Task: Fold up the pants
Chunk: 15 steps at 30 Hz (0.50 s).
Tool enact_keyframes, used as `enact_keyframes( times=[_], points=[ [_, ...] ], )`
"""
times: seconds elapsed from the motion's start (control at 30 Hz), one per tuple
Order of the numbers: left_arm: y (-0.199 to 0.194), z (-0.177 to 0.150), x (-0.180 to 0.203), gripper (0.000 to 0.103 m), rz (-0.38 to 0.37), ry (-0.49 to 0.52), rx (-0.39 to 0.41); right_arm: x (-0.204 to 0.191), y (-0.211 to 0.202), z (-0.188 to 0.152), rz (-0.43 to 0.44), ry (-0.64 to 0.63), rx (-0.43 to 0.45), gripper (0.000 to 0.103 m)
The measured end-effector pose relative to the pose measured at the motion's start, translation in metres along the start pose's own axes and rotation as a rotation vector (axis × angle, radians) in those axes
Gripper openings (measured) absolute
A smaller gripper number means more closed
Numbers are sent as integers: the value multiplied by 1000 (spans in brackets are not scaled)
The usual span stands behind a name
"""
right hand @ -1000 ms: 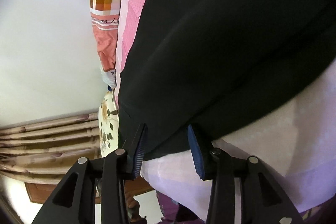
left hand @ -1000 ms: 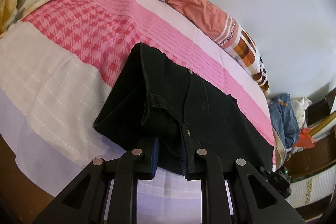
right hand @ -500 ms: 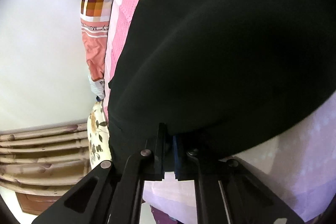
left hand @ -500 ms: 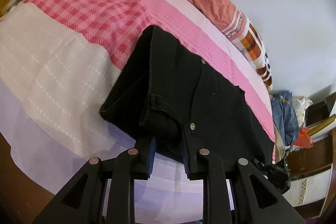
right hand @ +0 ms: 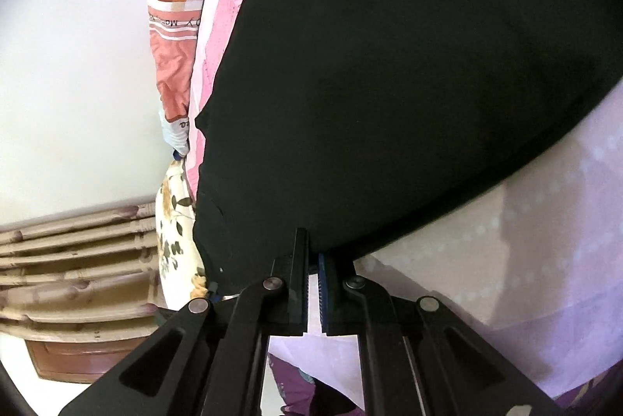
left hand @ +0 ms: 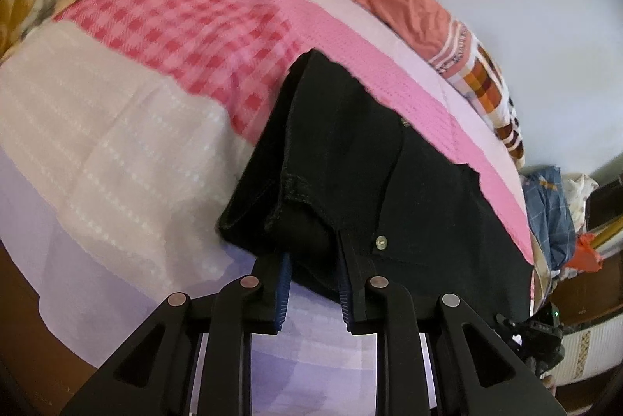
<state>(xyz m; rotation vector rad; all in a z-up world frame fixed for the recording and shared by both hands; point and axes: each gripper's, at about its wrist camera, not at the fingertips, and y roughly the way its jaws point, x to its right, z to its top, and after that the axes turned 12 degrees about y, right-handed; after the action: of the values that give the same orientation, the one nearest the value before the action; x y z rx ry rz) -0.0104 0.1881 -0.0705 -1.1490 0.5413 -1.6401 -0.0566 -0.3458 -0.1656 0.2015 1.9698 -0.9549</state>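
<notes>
Left wrist view: both black 2-finger grippers, left gripper [left hand: 313, 274] and right gripper [right hand: 313, 254], clamp black denim pants [left hand: 370, 182] (waistband end left) on pink checked bedsheet [left hand: 175, 38].

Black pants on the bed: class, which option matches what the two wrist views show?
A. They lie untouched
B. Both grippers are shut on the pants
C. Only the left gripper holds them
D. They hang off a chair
B: the left gripper and the right gripper each pinch an edge of the black pants.

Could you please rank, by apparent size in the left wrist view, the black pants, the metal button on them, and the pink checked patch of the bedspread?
1. Black pants, though nearest the camera.
2. Pink checked patch.
3. Metal button.
</notes>
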Motion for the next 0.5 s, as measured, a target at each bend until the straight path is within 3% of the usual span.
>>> enact_keyframes(
  times=[0.1,0.23,0.37,0.5],
  points=[
    [1,-1,-5,22,-7,-23,7,-4,0,-2,6,-14,3,6],
    [-3,0,8,22,54,39,25,1,3,0,4,21,-19,6],
    [2,-3,9,22,77,62,13,11,-2,6,81,96,-53,7],
    [-3,-2,12,29,87,81,13,21,-43,19,127,121,47,17]
  ],
)
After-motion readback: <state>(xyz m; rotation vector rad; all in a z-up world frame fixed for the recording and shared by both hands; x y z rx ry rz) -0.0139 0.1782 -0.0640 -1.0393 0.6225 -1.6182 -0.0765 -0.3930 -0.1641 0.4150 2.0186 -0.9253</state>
